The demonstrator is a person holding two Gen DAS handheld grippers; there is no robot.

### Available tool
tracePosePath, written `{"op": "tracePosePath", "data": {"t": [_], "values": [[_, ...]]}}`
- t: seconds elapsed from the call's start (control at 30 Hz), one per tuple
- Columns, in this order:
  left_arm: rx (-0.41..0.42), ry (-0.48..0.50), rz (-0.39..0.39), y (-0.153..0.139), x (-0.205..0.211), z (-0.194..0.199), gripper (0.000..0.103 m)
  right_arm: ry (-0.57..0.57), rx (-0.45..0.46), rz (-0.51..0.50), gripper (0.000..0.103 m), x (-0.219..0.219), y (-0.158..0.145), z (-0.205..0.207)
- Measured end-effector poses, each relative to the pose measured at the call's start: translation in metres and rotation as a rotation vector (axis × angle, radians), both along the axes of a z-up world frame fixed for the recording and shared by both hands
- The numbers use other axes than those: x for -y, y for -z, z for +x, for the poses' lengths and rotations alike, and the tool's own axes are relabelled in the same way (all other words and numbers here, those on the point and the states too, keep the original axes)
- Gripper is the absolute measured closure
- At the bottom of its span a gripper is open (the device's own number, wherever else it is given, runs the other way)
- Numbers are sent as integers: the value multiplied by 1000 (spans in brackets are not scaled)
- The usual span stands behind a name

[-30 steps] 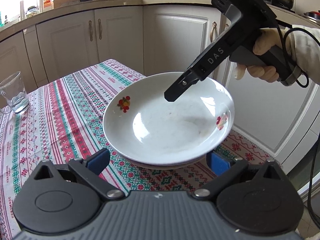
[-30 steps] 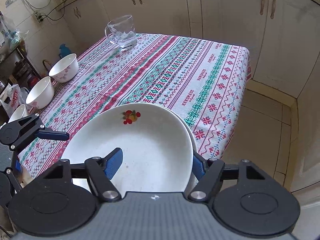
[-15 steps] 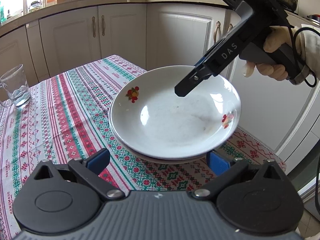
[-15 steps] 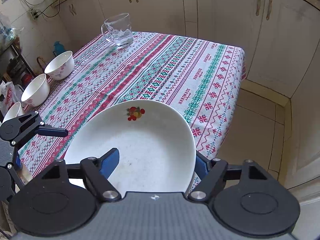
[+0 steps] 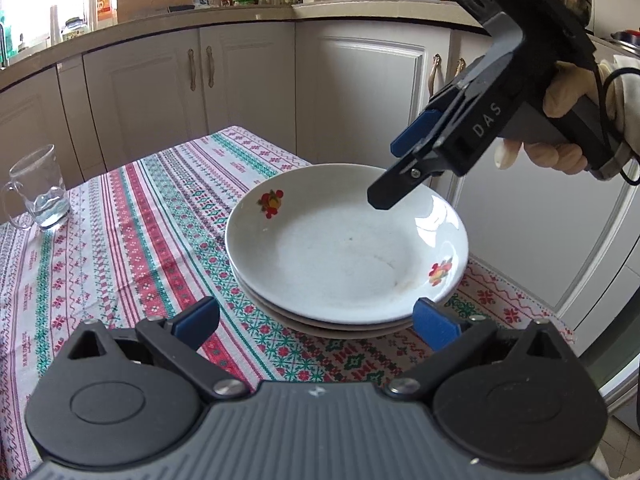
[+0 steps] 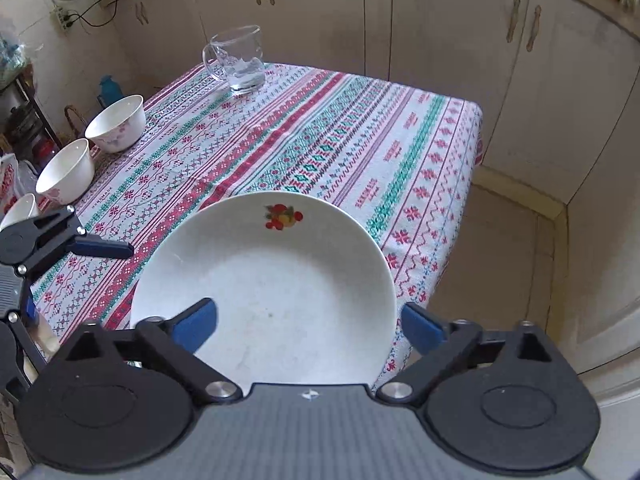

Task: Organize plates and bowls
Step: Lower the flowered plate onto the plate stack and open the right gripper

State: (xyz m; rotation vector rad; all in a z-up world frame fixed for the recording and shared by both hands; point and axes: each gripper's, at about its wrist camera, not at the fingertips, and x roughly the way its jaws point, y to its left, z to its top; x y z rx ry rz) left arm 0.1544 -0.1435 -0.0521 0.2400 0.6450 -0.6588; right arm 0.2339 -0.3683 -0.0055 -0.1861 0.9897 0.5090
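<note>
Spread wide, both pairs of blue-padded fingers I am steering hold nothing: my left gripper (image 5: 316, 320) hangs low over the patterned tablecloth (image 5: 132, 248) with its pads either side of the near rim of a stack of plates (image 5: 344, 256), not touching it, while my right gripper (image 6: 310, 322) hovers above the same stack from the opposite side, one pad over the top plate's (image 6: 276, 280) bowl and the other just outside its rim. From the left wrist view, the right gripper (image 5: 396, 172) slants down over the far edge of the stack, gripped by a gloved hand (image 5: 560, 128). The top plate, white with small fruit motifs, sits squarely on the plates beneath, near the table's corner by the cabinets (image 5: 360, 92). A glass mug (image 6: 238, 60) with a little water stands at the far end of the table, well apart from the stack. Three white bowls (image 6: 116, 122) line the table's left edge in the right wrist view, near the left gripper (image 6: 100, 248).
</note>
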Motion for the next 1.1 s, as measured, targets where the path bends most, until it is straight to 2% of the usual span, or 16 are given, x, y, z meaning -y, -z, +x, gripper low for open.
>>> {"op": "tracePosePath", "data": {"t": [0.3,0.57,0.7,0.83,0.93,1.1], "values": [[53,-16,-10,-13,-16,-14,1,0,171,-97,0,-35,-16,-42],[140,-84,12,-27,-44,-38,1,43,310,-107,0,-72,-20,-89],[141,-126,18,-31,-66,-49,1,62,365,-87,0,-96,-18,-113],[105,-181,21,-33,-92,-62,1,92,391,-27,0,-117,-10,-131],[89,-223,49,-33,-112,-70,1,100,377,37,0,-130,-1,-141],[69,-267,97,-33,-146,-79,1,68,346,65,0,-153,10,-150]]}}
